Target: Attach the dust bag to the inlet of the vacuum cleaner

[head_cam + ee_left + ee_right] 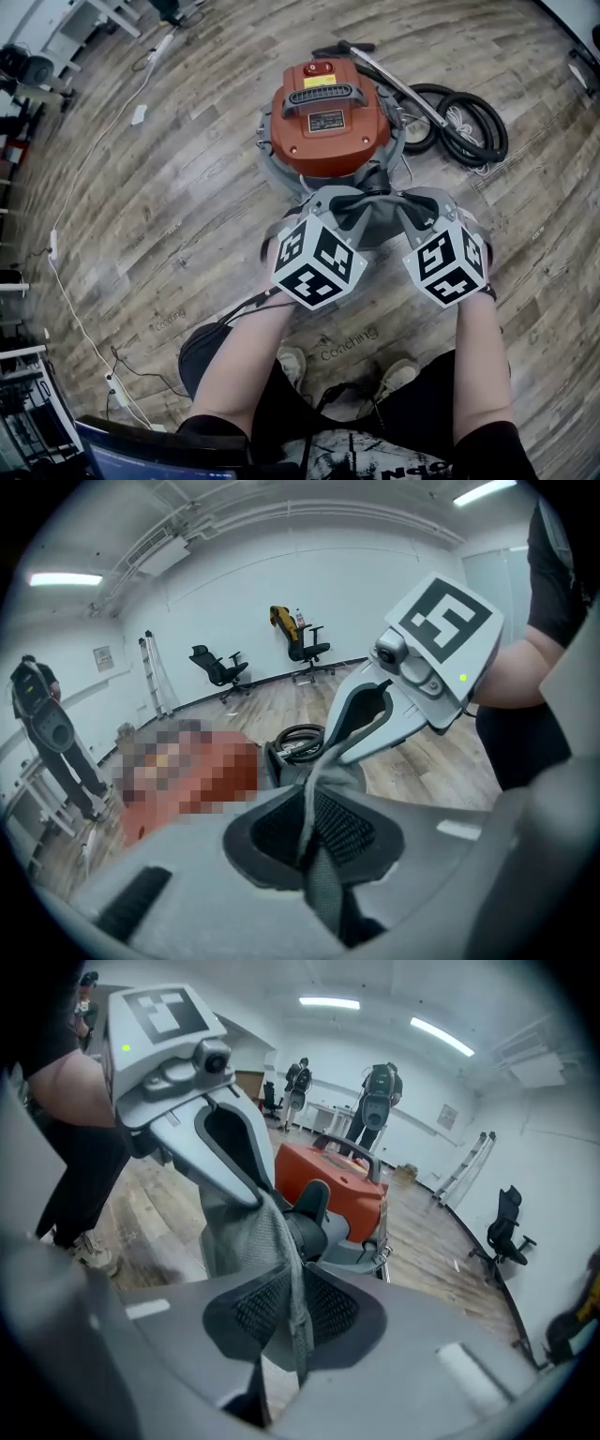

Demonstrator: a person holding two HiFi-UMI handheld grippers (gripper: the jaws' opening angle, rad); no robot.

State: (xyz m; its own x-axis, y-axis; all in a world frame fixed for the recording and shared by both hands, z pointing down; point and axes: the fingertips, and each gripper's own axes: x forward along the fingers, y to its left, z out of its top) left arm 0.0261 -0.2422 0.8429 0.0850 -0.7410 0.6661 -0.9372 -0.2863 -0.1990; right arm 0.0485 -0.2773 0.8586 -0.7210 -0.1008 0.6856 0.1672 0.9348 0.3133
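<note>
Left gripper (314,825): we find its jaws closed on a thin fold of the dust bag (373,217). The ribbed black pads pinch the cloth from both sides.
Right gripper (291,1309): likewise closed on the dust bag. A flat strip of the fabric runs down between its meshed pads.
Gripper bodies: smooth grey plastic, each with a cube of black-and-white square markers at the rear.
Dust bag: grey woven cloth, coarse in texture, soft and creased. It hangs stretched between the two grippers, low in front of the vacuum cleaner (328,112).
Vacuum cleaner: a round drum with a glossy orange top, a ribbed grey handle across it, a grey base below and a small plate on the lid. It stands upright on the floor (169,187).
Inlet (314,1224): a short black round tube on the cleaner's front. The bag's cloth lies just beside it; we cannot tell whether they touch.
Hose (464,122): black, ribbed, coiled in loops on the floor just beside the cleaner, with a metal tube lying by it.
Floor: wood-grain planks, matt, in grey-brown tones.
</note>
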